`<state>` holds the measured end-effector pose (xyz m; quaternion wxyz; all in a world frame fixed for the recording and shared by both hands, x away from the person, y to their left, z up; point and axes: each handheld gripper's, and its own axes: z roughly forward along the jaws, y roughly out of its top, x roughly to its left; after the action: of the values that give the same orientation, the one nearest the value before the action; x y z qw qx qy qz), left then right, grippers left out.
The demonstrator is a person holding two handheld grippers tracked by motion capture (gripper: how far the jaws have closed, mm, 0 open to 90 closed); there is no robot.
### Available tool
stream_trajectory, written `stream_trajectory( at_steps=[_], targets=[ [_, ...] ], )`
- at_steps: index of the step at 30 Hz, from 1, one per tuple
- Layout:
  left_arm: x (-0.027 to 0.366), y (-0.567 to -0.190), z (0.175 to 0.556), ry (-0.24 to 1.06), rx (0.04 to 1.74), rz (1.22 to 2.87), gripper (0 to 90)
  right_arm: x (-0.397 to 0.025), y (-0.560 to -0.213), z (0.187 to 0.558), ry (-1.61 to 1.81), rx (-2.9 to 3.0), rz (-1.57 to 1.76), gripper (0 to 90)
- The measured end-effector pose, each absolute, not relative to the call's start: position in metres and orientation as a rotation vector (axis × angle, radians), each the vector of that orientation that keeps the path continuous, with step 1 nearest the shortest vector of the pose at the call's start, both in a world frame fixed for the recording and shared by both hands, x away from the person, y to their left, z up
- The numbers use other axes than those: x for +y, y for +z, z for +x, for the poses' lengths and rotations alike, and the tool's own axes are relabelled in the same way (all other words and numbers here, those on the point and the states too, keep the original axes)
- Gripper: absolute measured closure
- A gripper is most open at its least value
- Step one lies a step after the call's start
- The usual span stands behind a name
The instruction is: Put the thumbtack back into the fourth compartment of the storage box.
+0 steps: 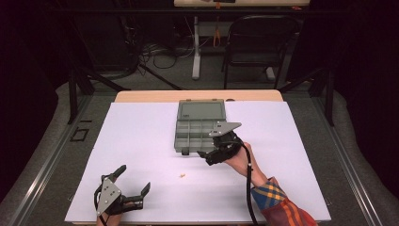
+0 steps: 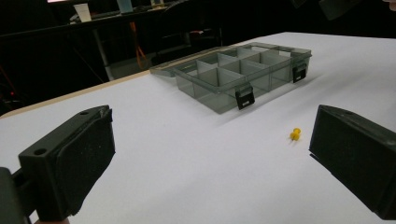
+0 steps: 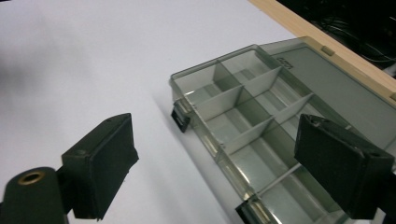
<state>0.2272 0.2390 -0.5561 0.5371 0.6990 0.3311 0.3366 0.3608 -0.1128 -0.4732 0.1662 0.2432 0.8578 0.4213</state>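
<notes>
Right hand-held gripper (image 1: 217, 151) hovers w/ jaws apart over the near edge of the open organizer box (image 1: 200, 127), mid-counter (image 1: 141, 141). Left hand-held gripper (image 1: 126, 184), jaws also apart, rests near the front-left. Yellow pushpin (image 2: 295, 135) lies btwn them, apart from both. Likely best: approach pin low, centre it, close gently.

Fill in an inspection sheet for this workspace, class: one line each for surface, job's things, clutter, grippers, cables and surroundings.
Surface: white table top, wooden strip along the far edge.
Job's things: grey compartment box, lid open and laid back, compartments look empty; yellow push pin loose on the table before it.
Clutter: nothing seen.
Grippers: left hand-held gripper open, near the front edge; right hand-held gripper open, at the box's front.
Cables: black cable trails from the right hand-held gripper.
Surroundings: folding chair, floor cables, dark room.
</notes>
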Motion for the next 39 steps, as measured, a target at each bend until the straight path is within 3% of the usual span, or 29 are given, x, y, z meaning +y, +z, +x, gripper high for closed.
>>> stream_trajectory(
  at_steps=[22, 39],
  targets=[
    [0.239, -0.556, 0.227, 0.798, 0.783, 1.667, 0.1, -0.087, -0.490, 0.344, 1.184, 2.539, 0.600, 0.4],
    [0.238, -0.556, 0.227, 0.797, 0.777, 1.675, 0.1, -0.065, -0.508, 0.335, 1.150, 2.646, 0.518, 0.0]
  ],
)
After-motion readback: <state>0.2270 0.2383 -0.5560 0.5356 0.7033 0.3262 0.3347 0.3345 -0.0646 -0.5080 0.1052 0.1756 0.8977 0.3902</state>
